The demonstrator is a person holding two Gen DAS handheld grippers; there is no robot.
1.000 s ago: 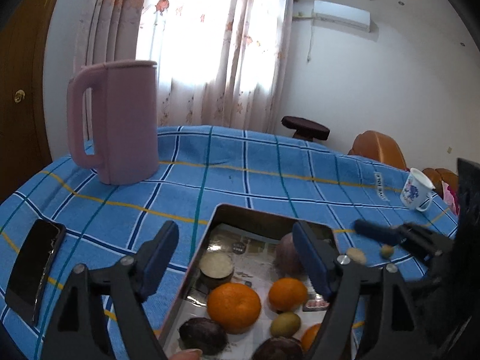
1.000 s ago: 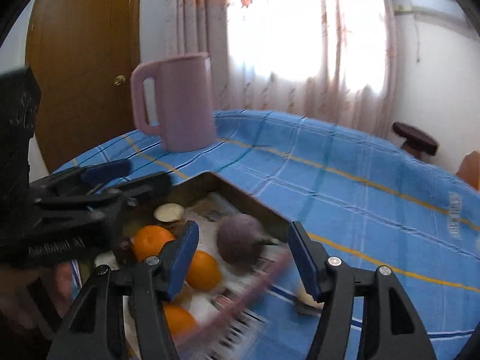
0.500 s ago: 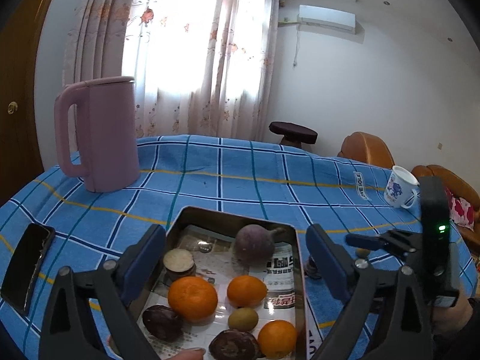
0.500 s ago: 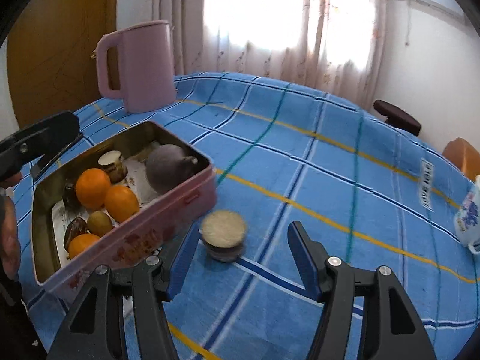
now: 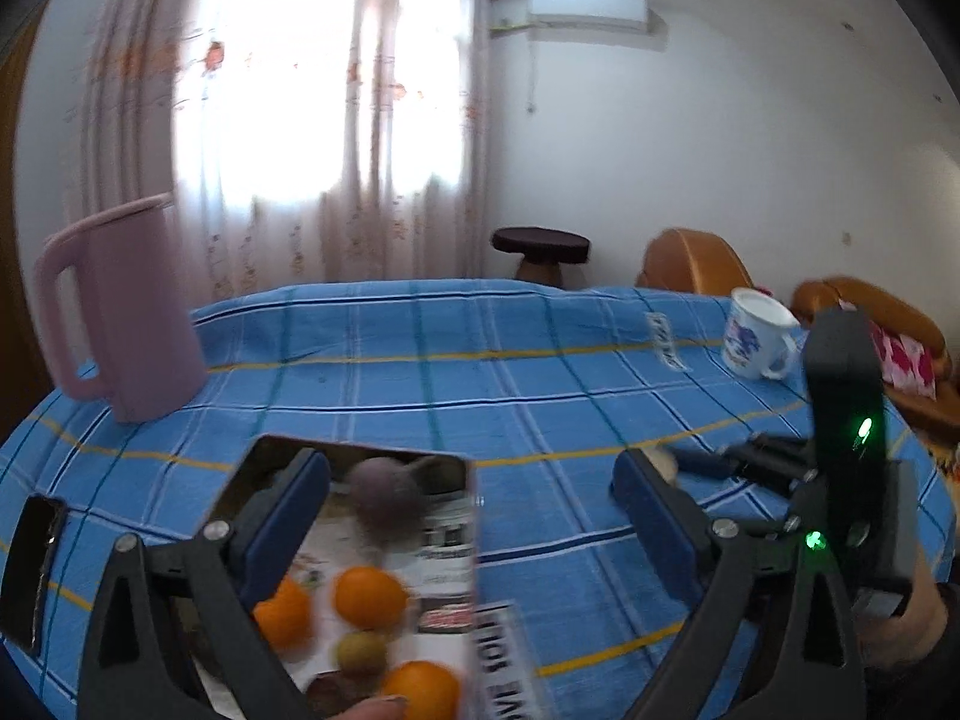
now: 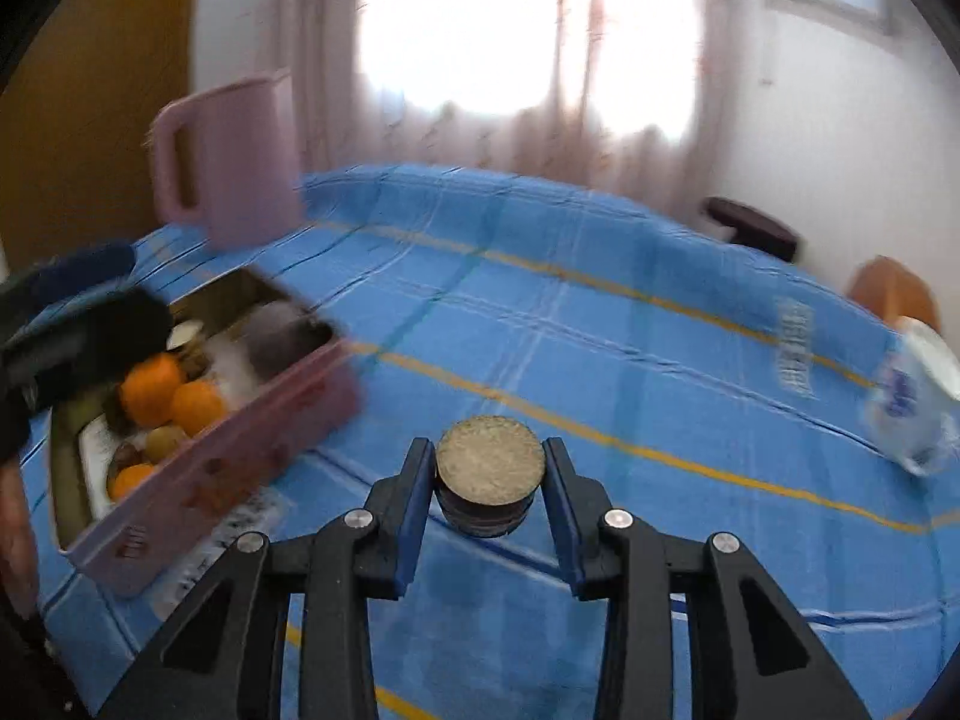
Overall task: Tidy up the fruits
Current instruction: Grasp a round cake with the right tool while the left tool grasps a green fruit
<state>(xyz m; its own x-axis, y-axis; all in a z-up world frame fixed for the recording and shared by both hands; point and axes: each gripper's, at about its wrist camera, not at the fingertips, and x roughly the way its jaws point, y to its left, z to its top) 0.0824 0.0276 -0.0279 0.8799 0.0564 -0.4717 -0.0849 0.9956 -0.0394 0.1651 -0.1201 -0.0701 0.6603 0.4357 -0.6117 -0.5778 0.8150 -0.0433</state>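
My right tool is closed on a round halved fruit with dark skin and a pale cut face; both blue pads touch its sides and it sits on the table with the blue plaid cloth, cut face up. I can't tell whether it is lifted or resting; it looks to be touching the cloth. My left tool stands wide, holding nothing, one finger over the pink rectangular metal tin and the other over bare cloth beside it.

The tin sits to the left of the held fruit, near but apart. Inside it, on printed paper lining: three oranges, a small green-brown kiwi-like fruit, a round purple-grey fruit at the far end, and dark blurred fruit at the near end that I can't identify. A fingertip shows at the tin's near edge in the left wrist view.

Also on the table: a tall pink plastic jug with handle at far left, a black phone lying flat at the left edge, and a white mug with blue print at far right. Both views are motion-blurred
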